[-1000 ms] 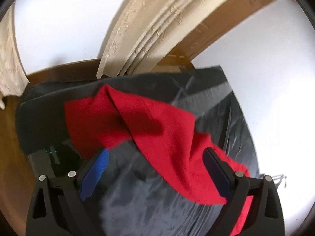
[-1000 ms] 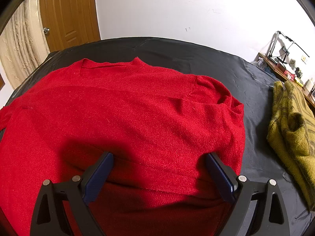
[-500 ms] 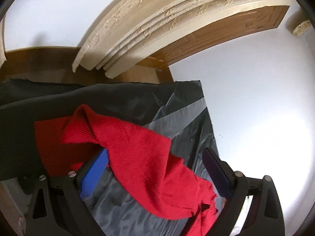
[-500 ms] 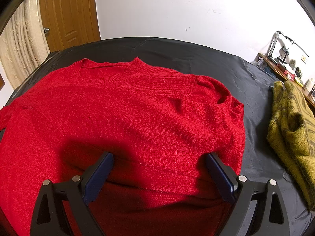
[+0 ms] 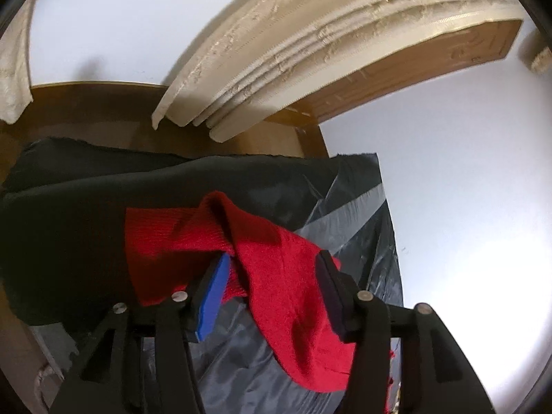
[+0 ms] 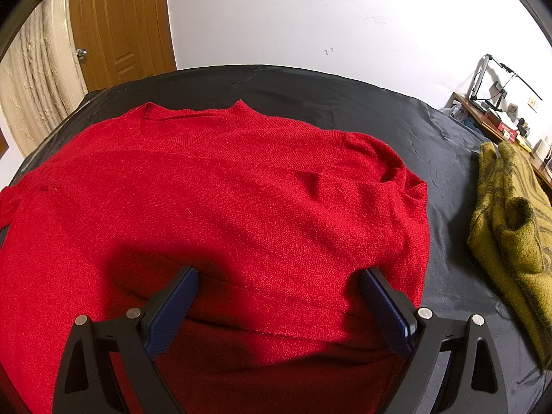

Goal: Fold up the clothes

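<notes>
**Left wrist view: grabbing the sleeve of the red sweater**

Left wrist view first. The left gripper (image 5: 274, 276) points down at the red sleeve (image 5: 269, 262), which hangs off the edge of the black cloth (image 5: 69, 214). The sleeve sits between the two pads. Its cuff end is at about 10 o'clock from the gripper, and the rest runs down to 5 o'clock. The jaws have just been closing on it. The blue pad (image 5: 214, 296) touches the knit, and the dark pad is right against the other side, but I cannot tell if the squeeze is firm yet. At 12 o'clock hangs a cream curtain (image 5: 310, 45).

I think the step in hand is catching the sleeve, so it can be folded over the body. Next the jaws need to shut snug, then lift the sleeve and carry it over the body.

Right wrist view next. The red sweater (image 6: 224, 189) lies flat on the black cloth, neck at 12 o'clock, hem at 6 o'clock. The right gripper (image 6: 279, 296) hangs over the hem with its jaws wide apart, holding nothing. At 3 o'clock lies a yellow-green sweater (image 6: 507, 214), well apart from the red one. At 10 o'clock is a brown door (image 6: 120, 24).

Count: two grippers, one red sweater, one yellow-green sweater, one black cloth, one door, one curtain.
</notes>
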A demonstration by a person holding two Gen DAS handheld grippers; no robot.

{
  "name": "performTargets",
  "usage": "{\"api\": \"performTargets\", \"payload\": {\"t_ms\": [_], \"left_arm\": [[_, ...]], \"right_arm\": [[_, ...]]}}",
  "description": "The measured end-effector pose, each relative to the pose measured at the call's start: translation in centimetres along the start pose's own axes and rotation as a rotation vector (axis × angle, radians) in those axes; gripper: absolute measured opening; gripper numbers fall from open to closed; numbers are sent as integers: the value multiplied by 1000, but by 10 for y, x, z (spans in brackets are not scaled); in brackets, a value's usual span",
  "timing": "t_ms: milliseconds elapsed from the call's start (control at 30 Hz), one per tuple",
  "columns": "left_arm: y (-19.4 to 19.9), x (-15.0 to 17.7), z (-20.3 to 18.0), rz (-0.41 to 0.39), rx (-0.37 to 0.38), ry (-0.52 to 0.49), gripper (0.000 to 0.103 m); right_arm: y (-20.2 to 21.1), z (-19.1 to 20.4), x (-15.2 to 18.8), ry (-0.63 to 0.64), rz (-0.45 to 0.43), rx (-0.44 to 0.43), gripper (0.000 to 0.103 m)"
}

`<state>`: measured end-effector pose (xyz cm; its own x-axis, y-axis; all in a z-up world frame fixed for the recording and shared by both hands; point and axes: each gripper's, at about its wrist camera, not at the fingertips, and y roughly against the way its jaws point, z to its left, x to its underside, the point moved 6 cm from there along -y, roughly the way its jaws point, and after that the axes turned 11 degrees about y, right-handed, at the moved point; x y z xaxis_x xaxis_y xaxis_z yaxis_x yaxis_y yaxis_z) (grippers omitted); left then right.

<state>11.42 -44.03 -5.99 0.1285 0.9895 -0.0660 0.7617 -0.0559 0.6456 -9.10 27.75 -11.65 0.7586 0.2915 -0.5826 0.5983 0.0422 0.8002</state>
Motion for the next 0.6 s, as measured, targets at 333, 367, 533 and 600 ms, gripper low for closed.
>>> {"api": "performTargets", "payload": {"t_ms": [333,367,533,600], "left_arm": [[-11,-8,-6,-1,90,63,73],[-14,-7,-7,15,106,69,73],[-20,-3,-13,20,103,37,63],[-24,-4,-10,32,84,44,32]], "right_arm": [[0,0,0,0,0,0,97],[0,0,0,0,0,0,97],[0,-1,0,1,0,-1,97],[0,-1,0,1,0,-1,97]]}}
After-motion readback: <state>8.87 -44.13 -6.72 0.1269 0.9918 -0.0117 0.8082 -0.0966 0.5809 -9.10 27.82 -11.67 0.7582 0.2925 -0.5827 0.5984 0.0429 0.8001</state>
